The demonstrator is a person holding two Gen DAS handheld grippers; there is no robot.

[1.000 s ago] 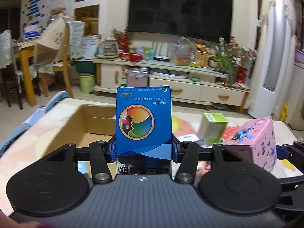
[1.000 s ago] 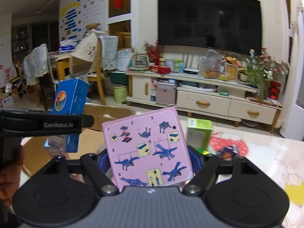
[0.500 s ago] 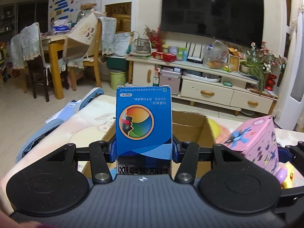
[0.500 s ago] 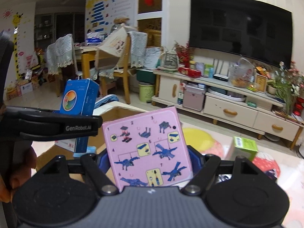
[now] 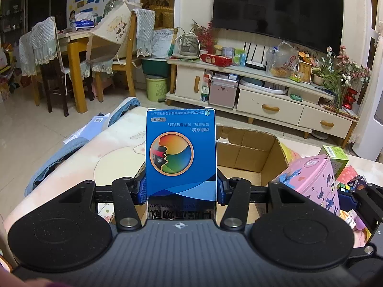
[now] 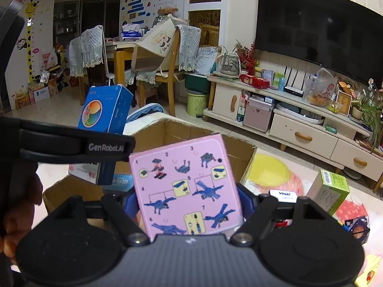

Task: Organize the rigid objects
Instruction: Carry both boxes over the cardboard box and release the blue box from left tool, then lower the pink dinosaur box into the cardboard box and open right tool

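My left gripper point(image 5: 181, 189) is shut on a blue medicine box point(image 5: 181, 155) with a round coloured logo, held upright above the near left edge of an open cardboard box point(image 5: 249, 148). My right gripper point(image 6: 189, 205) is shut on a pink toy box point(image 6: 186, 184) printed with blue building steps, held over the same cardboard box point(image 6: 182, 126). The pink box also shows at the right of the left wrist view point(image 5: 313, 179), and the blue box at the left of the right wrist view point(image 6: 105, 112).
A green box point(image 6: 330, 189), a small Vinda pack point(image 6: 284, 195) and a dark cube point(image 6: 357, 228) lie on the patterned table right of the cardboard box. A blue cloth point(image 5: 59, 153) hangs off the table's left edge. A TV cabinet point(image 5: 263, 91) stands behind.
Both grippers have swung left with their boxes. The cardboard box has shifted from the left to the centre right of the left wrist view, and now lies under the pink box.
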